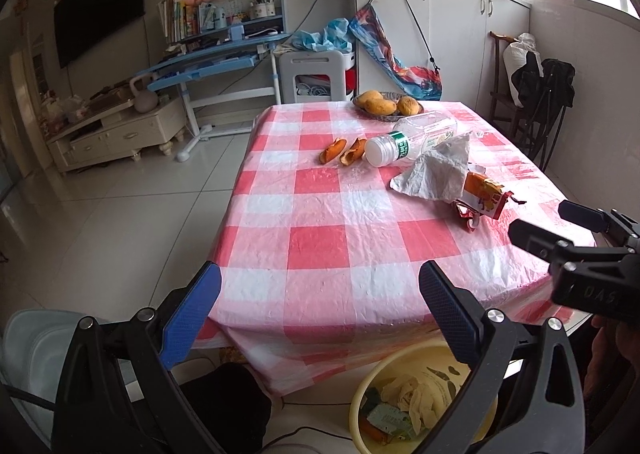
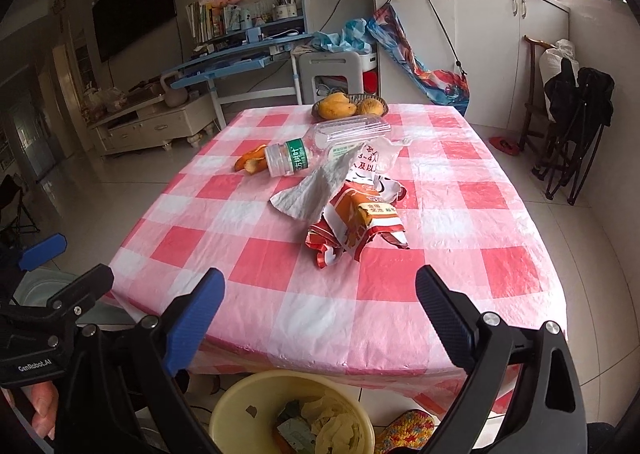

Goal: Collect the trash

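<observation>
On the red-and-white checked table (image 1: 320, 214) (image 2: 280, 302) lie a clear plastic bottle with a green label (image 1: 408, 138) (image 2: 320, 146), two orange peel pieces (image 1: 344, 150) (image 2: 250, 162), a crumpled white paper (image 1: 436, 174) (image 2: 316, 190) and an orange snack wrapper (image 1: 482, 198) (image 2: 352, 222). My left gripper (image 1: 320, 310) is open over the table's near edge, nothing between its fingers. My right gripper (image 2: 320, 314) is open too, just short of the wrapper. A yellow bin (image 1: 416, 398) (image 2: 288, 414) with trash inside stands on the floor below the table edge.
A basket of mangoes (image 1: 388, 104) (image 2: 348, 104) sits at the table's far end. White cabinets (image 1: 440, 26), a blue desk (image 1: 216, 58) and a folded black chair (image 2: 576, 114) surround the table. Tiled floor (image 1: 120, 206) stretches to the left.
</observation>
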`<action>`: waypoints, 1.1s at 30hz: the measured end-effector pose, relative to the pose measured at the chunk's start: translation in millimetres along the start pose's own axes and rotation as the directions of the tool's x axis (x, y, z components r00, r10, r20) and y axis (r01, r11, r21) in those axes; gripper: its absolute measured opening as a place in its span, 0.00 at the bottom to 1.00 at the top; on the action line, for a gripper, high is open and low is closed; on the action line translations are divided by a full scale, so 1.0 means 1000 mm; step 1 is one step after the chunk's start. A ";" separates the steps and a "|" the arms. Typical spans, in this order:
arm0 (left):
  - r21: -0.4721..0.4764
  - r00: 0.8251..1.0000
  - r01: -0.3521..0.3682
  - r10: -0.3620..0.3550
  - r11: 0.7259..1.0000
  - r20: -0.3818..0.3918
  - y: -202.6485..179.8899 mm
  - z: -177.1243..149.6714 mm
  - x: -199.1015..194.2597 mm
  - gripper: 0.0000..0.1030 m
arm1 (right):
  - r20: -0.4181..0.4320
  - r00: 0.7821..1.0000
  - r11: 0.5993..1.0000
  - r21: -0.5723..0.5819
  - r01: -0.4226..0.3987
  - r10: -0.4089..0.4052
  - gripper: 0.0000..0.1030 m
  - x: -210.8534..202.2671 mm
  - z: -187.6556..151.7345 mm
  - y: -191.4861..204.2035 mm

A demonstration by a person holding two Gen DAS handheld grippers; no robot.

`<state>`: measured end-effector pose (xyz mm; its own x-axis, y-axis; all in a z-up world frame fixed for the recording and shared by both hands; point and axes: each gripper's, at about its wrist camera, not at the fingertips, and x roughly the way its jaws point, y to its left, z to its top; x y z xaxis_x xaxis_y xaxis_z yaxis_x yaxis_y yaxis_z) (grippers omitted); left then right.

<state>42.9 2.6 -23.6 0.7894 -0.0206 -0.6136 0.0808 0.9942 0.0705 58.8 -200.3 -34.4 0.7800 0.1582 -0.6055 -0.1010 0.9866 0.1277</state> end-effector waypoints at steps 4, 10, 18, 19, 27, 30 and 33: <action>-0.017 1.000 -0.008 0.007 1.000 -0.019 0.004 -0.001 0.006 0.93 | -0.019 1.000 1.000 0.023 -0.020 0.021 0.89 0.006 0.001 -0.006; -0.093 0.998 0.020 -0.026 0.995 -0.058 0.015 0.000 0.019 0.93 | -0.019 1.000 1.000 0.019 -0.018 0.018 0.89 0.013 0.018 -0.013; -0.119 0.996 0.028 -0.038 0.992 -0.086 0.015 -0.001 0.031 0.93 | -0.115 0.993 0.999 -0.043 0.002 -0.007 0.82 0.056 0.045 -0.024; -0.110 0.995 0.025 -0.035 0.994 -0.089 0.013 -0.002 0.033 0.93 | -0.136 0.991 0.999 -0.049 0.002 -0.009 0.78 0.064 0.046 -0.026; -0.043 0.995 0.021 -0.025 0.999 -0.099 0.000 -0.002 0.038 0.93 | -0.239 0.966 0.994 -0.030 -0.108 0.098 0.31 0.090 0.036 -0.027; -0.043 0.995 0.043 -0.047 0.998 -0.093 -0.002 0.000 0.038 0.93 | -0.240 0.960 0.982 -0.084 -0.168 0.144 0.29 0.077 0.034 -0.015; -0.059 0.992 0.092 -0.097 0.994 -0.085 -0.001 0.004 0.035 0.93 | -0.257 0.945 0.960 -0.142 -0.242 0.200 0.28 0.063 0.028 -0.003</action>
<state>73.3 0.3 -42.2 0.7235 -0.1077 -0.6819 0.1166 0.9926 -0.0330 125.5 -194.6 -51.4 0.5584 0.3568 -0.7489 -0.3728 0.9144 0.1577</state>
